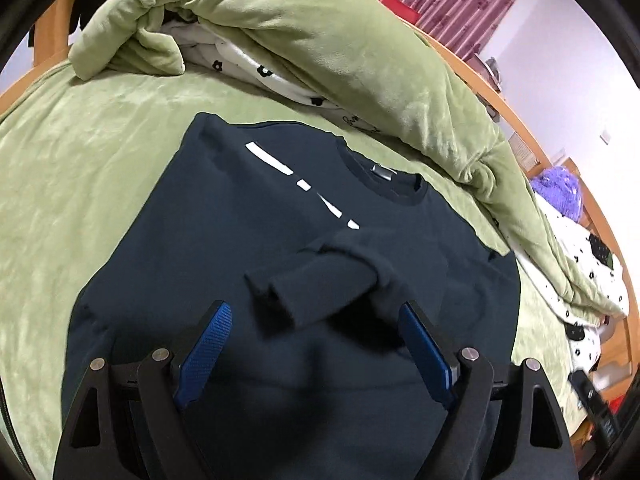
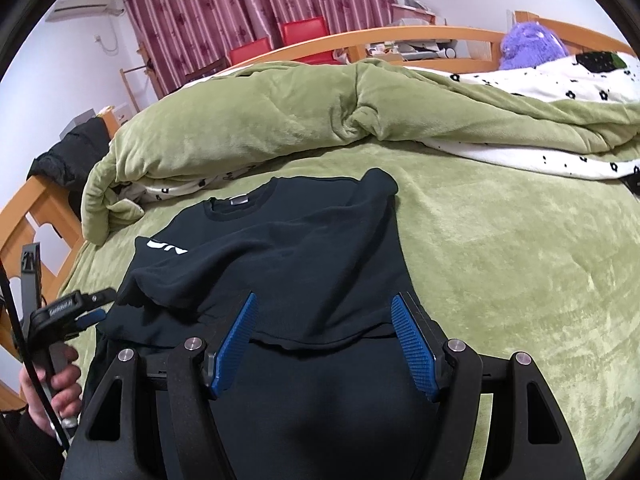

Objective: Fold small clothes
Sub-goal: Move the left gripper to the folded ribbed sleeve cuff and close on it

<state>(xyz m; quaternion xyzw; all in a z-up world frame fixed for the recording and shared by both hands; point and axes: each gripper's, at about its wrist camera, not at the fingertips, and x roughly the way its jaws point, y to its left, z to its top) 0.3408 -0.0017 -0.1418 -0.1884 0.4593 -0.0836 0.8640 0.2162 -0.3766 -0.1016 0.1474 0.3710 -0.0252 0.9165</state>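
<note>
A small dark navy sweatshirt (image 1: 208, 248) with white chest print lies front up on the green bed cover (image 1: 60, 184), collar at the far end. One sleeve (image 1: 320, 280) is folded across its chest. My left gripper (image 1: 316, 312) is open and empty, hovering over the lower body just short of the sleeve cuff. In the right wrist view the sweatshirt (image 2: 304, 264) shows with the sleeve side folded inward. My right gripper (image 2: 324, 304) is open and empty above the hem. The left gripper (image 2: 86, 308) shows at the shirt's left edge, held in a hand.
A bunched green quilt (image 2: 248, 128) with white flowered lining (image 2: 560, 76) lies behind the shirt. A wooden bed frame (image 2: 360, 40) rings the bed. A purple plush toy (image 2: 532, 44), red chairs (image 2: 304, 28) and curtains stand beyond. A black jacket (image 2: 76, 144) hangs at the left.
</note>
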